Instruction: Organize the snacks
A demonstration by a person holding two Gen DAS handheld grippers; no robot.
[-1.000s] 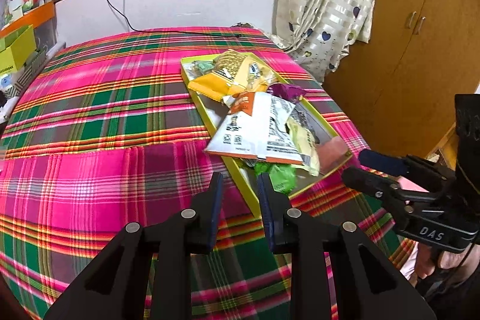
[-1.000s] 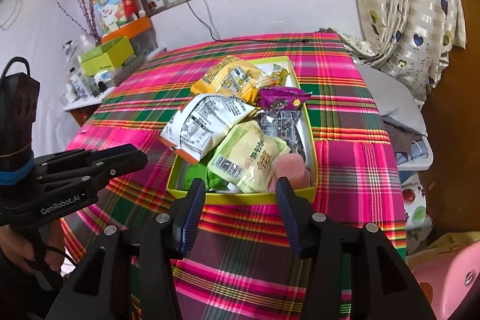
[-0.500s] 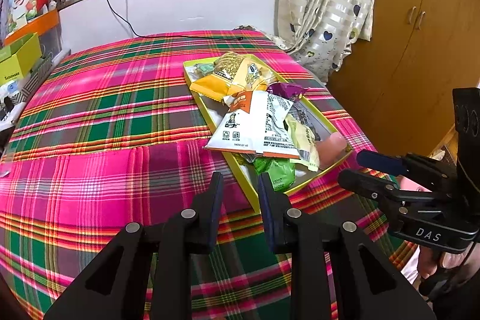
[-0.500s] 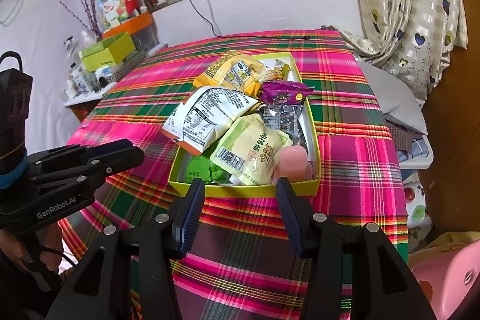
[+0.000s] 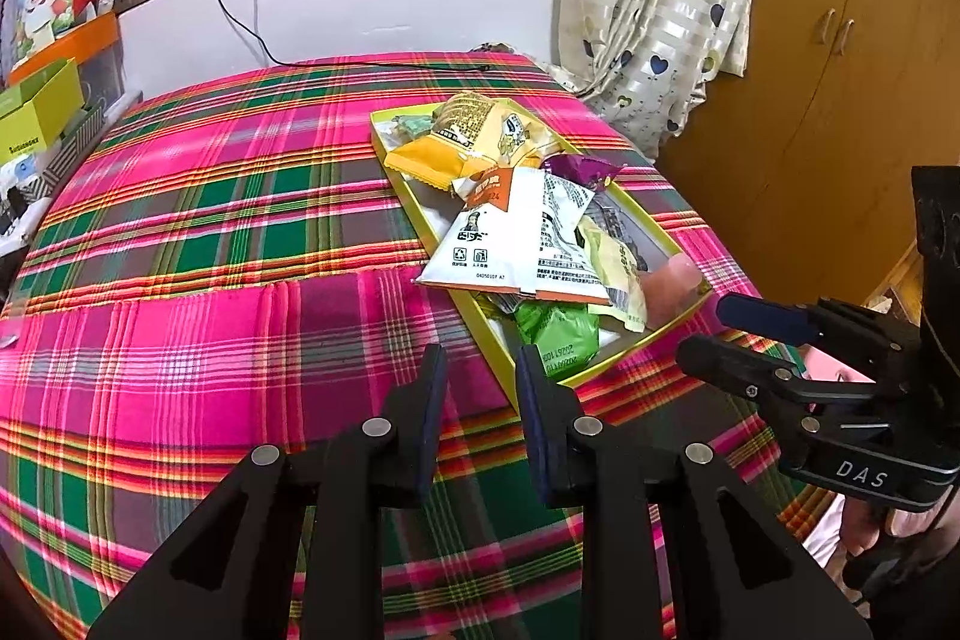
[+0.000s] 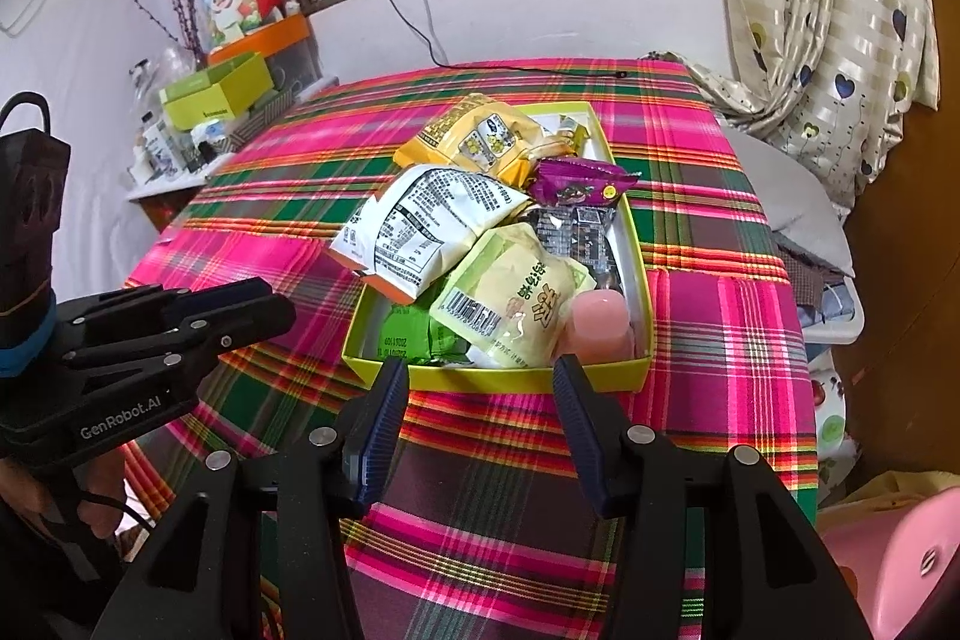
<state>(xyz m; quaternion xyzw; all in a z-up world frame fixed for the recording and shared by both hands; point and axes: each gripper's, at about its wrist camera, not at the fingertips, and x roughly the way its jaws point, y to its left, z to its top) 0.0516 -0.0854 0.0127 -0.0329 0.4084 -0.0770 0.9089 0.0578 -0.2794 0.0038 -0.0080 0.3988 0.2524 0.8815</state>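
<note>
Both grippers angle down just short of the snack tray (image 6: 498, 376). Left gripper (image 5: 478, 370) closed, empty. Right gripper (image 6: 480, 382) opening, empty, slightly wider than before.

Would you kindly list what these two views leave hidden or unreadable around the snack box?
- Left wrist view: the green packet is half buried under the white bag.
- Right wrist view: the box floor is covered by snacks; the silver packet print is too small.
- Both views: the table's near edge is hidden behind the left gripper and right gripper.
</note>
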